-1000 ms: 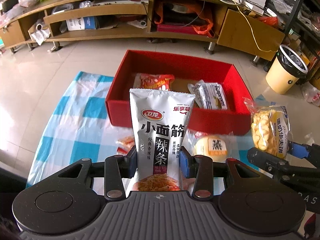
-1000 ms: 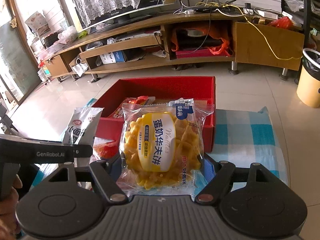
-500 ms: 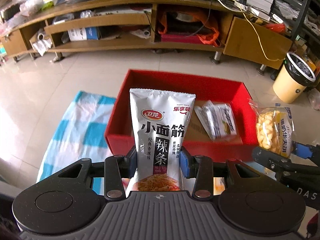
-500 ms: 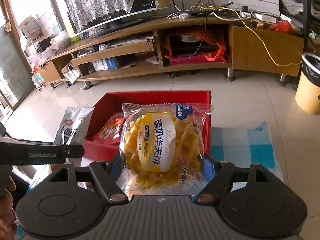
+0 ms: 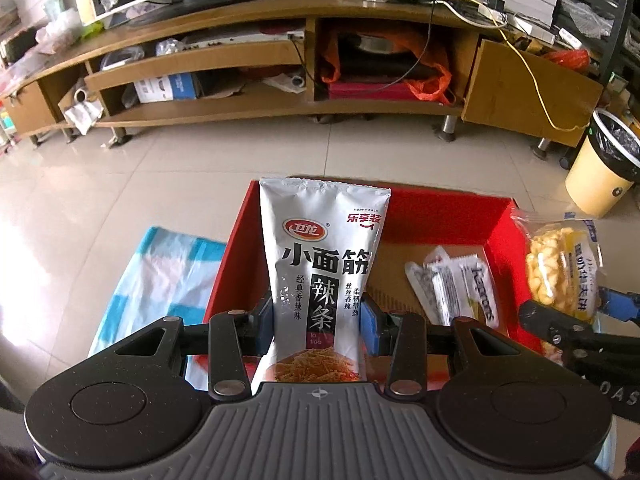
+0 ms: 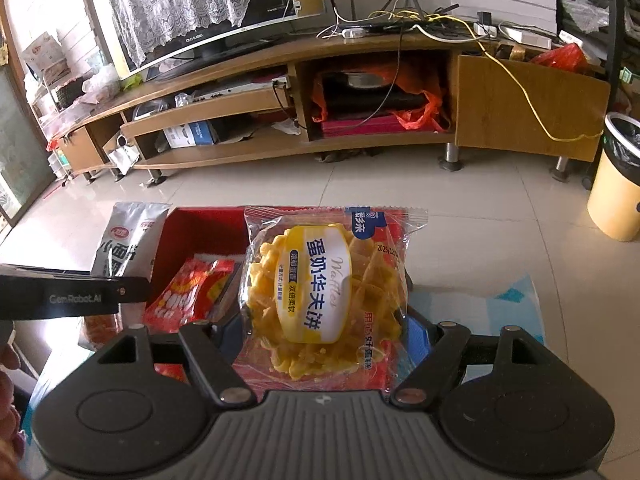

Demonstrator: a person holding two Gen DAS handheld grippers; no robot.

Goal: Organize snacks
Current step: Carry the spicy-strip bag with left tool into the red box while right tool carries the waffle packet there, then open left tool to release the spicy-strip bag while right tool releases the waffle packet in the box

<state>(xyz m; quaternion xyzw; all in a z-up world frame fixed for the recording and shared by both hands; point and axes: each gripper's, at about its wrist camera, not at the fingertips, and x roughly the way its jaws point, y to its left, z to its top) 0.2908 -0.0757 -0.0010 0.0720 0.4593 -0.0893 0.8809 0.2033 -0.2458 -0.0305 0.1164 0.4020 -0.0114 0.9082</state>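
My left gripper (image 5: 320, 316) is shut on a silver spicy-strip packet (image 5: 320, 264), held upright over the left part of the red box (image 5: 440, 208). My right gripper (image 6: 320, 332) is shut on a clear bag of yellow waffles (image 6: 320, 284), held above the same red box (image 6: 192, 232). In the left wrist view the waffle bag (image 5: 560, 268) and the right gripper's fingers (image 5: 560, 324) show at the right edge. Inside the box lie grey-white sachets (image 5: 456, 288) and a red snack packet (image 6: 192, 292). The silver packet (image 6: 124, 244) appears at the left in the right wrist view.
The box rests on a blue-and-white checked cloth (image 5: 160, 276) on a tiled floor. A long wooden TV stand (image 5: 280, 72) with a screen runs along the back. A yellow bin (image 5: 604, 168) stands at the right. A hand (image 6: 8, 392) shows at the left edge.
Both grippers have moved forward with their packets and now hang over the red box; the box and TV stand loom closer. The loose snacks on the cloth have dropped out of view.
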